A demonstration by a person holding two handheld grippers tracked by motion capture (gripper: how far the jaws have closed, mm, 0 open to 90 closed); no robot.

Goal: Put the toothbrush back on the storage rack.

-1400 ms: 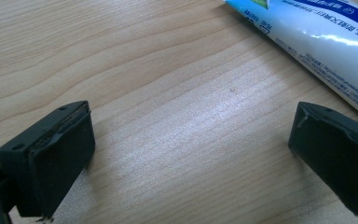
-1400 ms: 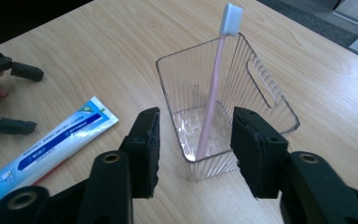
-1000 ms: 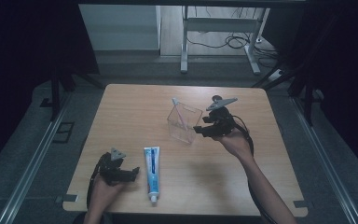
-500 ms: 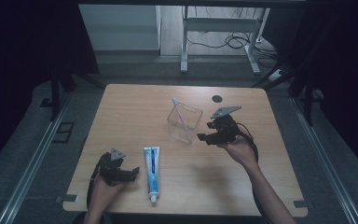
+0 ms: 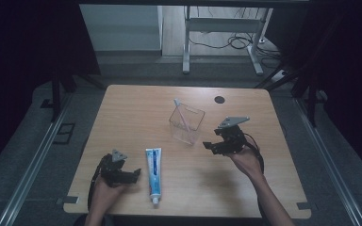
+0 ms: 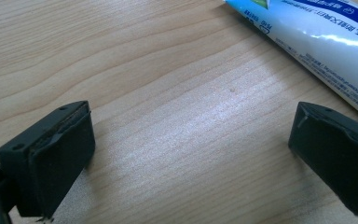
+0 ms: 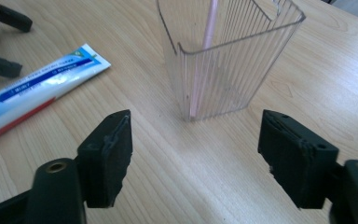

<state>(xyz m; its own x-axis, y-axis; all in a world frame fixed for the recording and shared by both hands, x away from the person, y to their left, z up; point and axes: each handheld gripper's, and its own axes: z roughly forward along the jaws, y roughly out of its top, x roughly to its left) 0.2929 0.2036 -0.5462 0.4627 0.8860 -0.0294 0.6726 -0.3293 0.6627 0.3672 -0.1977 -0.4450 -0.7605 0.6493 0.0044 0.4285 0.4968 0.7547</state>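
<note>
Toothbrush (image 5: 183, 115) already in cup (image 5: 186, 124), frame centre. Tube (image 5: 153, 173) flat, lower centre, ungrasped. Left gripper (image 5: 133, 174) and right gripper (image 5: 209, 145) both wide open, empty.

Your high view is dim, its left and right edges nearly black, and only the table (image 5: 122, 113) and the floor at top centre catch light. Your gripper views are brighter and sharp, with white glare on the toothpaste tube (image 6: 317, 32) at upper right.
</note>
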